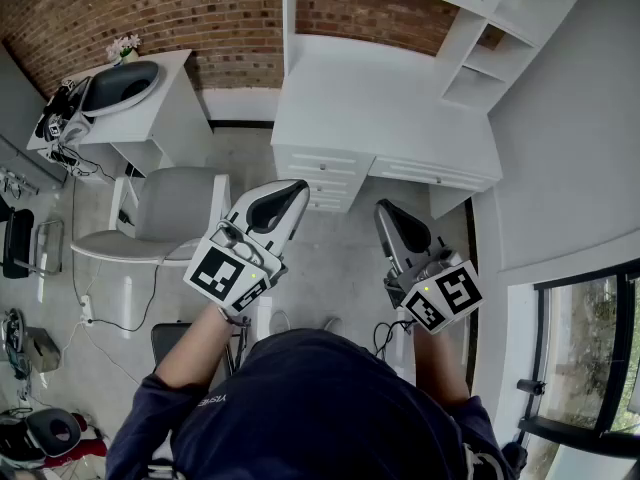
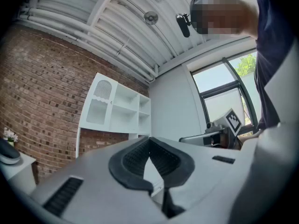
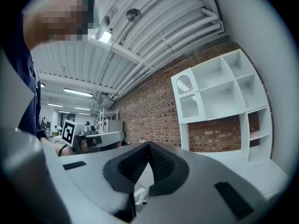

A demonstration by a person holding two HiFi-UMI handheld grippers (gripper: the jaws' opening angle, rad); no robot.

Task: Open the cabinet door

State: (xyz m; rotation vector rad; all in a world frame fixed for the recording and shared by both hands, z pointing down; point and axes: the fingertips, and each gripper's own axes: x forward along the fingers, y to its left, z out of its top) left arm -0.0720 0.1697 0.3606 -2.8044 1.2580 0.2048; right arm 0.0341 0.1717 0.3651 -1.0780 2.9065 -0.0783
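No brand name is legible. The left gripper (image 1: 295, 190) and the right gripper (image 1: 388, 213) each carry a cube with black-and-white square markers (image 1: 228, 273). The small white print on my dark blue shirt (image 1: 208, 402) is too small to read.

The room has a red brick wall (image 1: 130, 18), a grey floor (image 1: 340, 258) and a dark-framed window (image 1: 585, 358) on the right. A white desk (image 1: 330, 173) with a bare tabletop (image 1: 380, 108) stands against the brick and carries a white open-shelf hutch (image 3: 224, 97). The white cabinet door with an arched slatted vent (image 3: 189, 99) fills the hutch's upper left compartment and sits flush in its frame.

I hold both grippers roughly level in front of the desk, well apart from the cabinet door. The left gripper's jaws are pressed together on nothing. The right gripper's jaws are likewise together and empty.
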